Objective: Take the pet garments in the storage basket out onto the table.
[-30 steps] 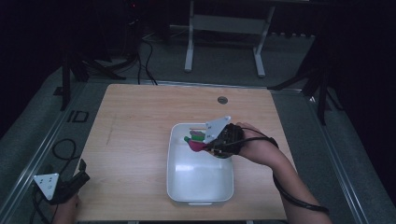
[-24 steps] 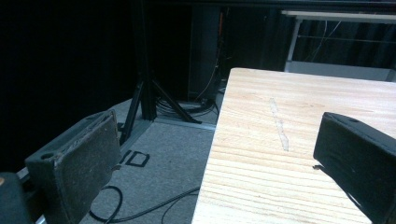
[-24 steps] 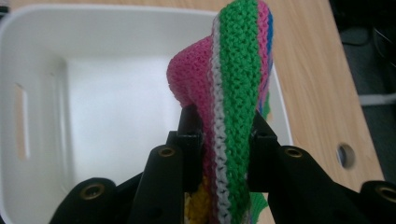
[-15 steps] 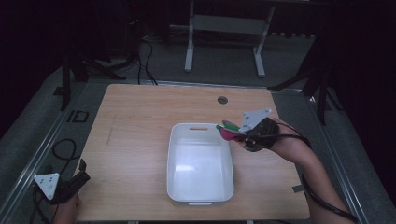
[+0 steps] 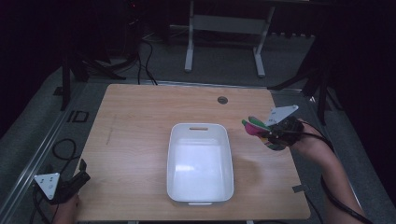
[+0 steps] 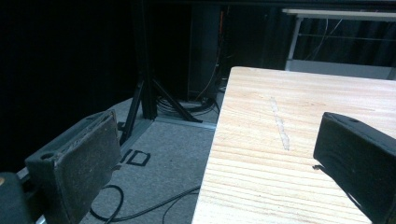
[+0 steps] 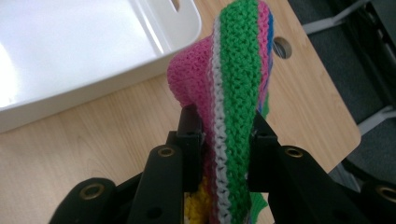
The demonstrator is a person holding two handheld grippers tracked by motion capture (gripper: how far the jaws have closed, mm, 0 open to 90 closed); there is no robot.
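The wooden table (image 5: 140,140) spans the middle of the high view, pale and bare apart from a small round hole (image 5: 222,100) near its far edge; at its centre sits the white bin (image 5: 200,161), a rounded rectangular tub with a slot handle in its far wall, nothing visible inside it; in the right gripper view a corner of that bin (image 7: 84,42) lies to the upper left, apart from the jaws; the right gripper (image 5: 264,131) hangs over the table's right side, just beside the bin's far right corner, with its jaws clamped tight on a knitted cloth (image 5: 254,126); that cloth (image 7: 233,84), striped in pink, green, white and blue with a bit of yellow lower down, stands up folded between the two pads, off the table surface; the left gripper (image 5: 74,179) rests at the table's near left corner, well apart from the bin, and in the left gripper view its jaws stand wide apart with only table edge and floor between them.
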